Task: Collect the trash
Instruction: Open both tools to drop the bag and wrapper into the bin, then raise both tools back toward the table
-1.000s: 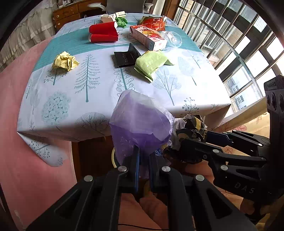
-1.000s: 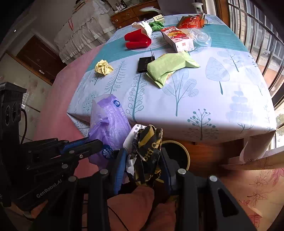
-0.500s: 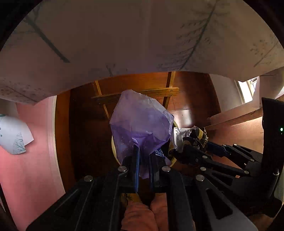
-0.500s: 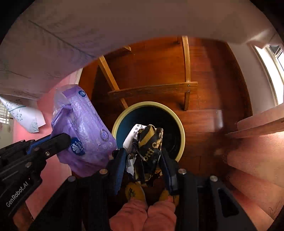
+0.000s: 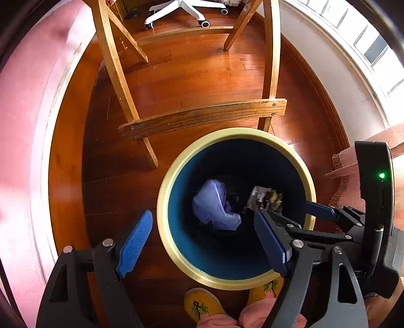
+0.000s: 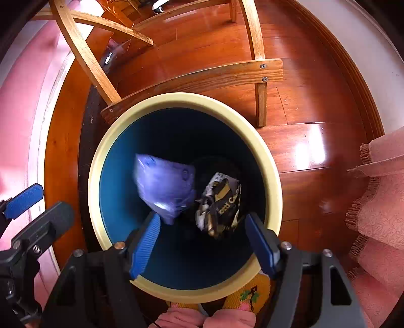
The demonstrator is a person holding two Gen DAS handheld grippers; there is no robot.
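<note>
A round bin with a cream rim [image 5: 164, 191] [image 6: 267, 161] and dark blue inside stands on the wooden floor. Inside it are a purple plastic packet [image 5: 214, 204] [image 6: 164, 186] and a black and yellow wrapper [image 5: 265, 199] [image 6: 219, 204]; both look blurred, as if falling. My left gripper [image 5: 202, 239] is open and empty above the bin's left rim. My right gripper [image 6: 204, 242] is open and empty over the bin's near side; it also shows in the left wrist view [image 5: 320, 212].
Wooden table legs and a crossbar [image 5: 202, 116] [image 6: 197, 75] stand just behind the bin. A pink wall or sheet [image 5: 20, 126] is on the left, pink fringed cloth [image 6: 378, 191] on the right. Yellow slippers [image 5: 202, 302] are below the bin. An office chair base [image 5: 181, 10] is farther back.
Both grippers have swung down over the bin and opened. The purple packet and the black and yellow wrapper have left the jaws and are now inside the bin.
</note>
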